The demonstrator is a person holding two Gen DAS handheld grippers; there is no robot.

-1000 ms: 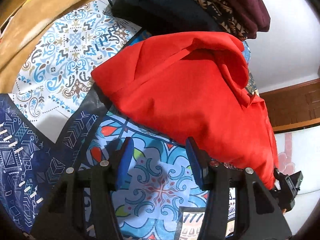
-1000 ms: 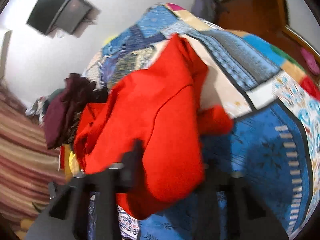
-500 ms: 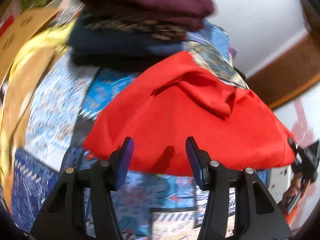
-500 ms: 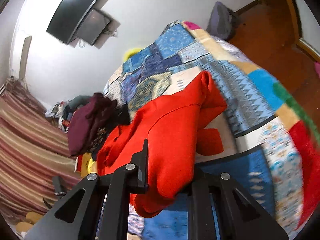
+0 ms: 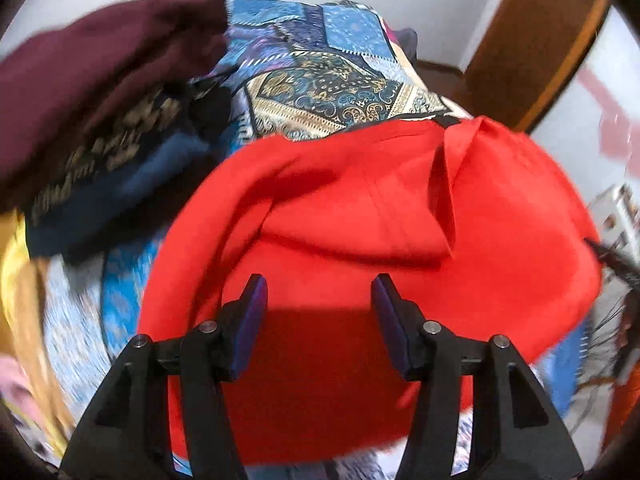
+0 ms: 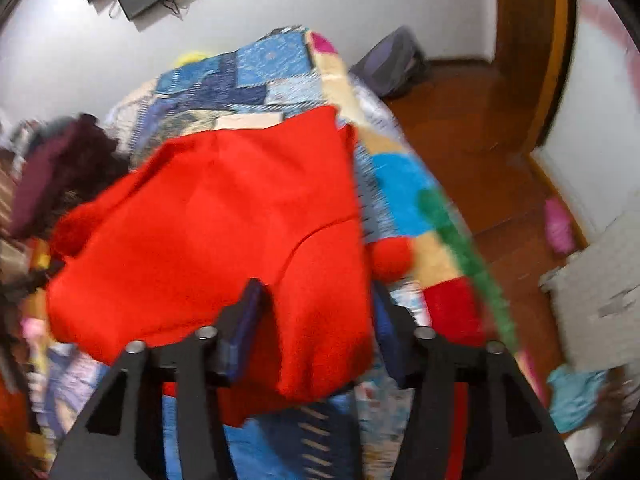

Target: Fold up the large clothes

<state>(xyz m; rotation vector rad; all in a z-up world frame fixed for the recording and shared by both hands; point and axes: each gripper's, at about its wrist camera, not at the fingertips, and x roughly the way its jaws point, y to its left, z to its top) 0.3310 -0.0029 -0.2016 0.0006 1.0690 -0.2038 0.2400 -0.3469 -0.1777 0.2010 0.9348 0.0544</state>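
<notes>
Your left tool (image 5: 318,300) is spread wide, its two blue-padded fingers (image 5: 250,320) well apart with nothing between them. It hangs over the near part of the red garment (image 5: 360,240), and the cloth below it lies in the tool's shadow; you cannot tell from this view whether the pads touch the fabric.

Your right tool (image 6: 316,312) is also spread, but here a thick fold of the red garment (image 6: 208,220) sits between the fingers. The left pad (image 6: 244,320) lies against the cloth and the right pad is mostly hidden behind the hanging fold. The picture is blurred, so it seems the cloth is draped between the fingers rather than pinched, though that is not certain.

The red garment lies bunched on the patchwork bedspread (image 5: 340,80), near the bed's edge, with one flap folded over on top and a seam running across it. In the right wrist view its near corner hangs down over the blue part of the bedspread (image 6: 280,440).

Beside the garment, to the left in the left wrist view, is a stack of folded dark clothes (image 5: 100,100), maroon on top, a patterned piece and a navy one beneath. A wooden floor (image 6: 480,140) runs along the bed's far side.
</notes>
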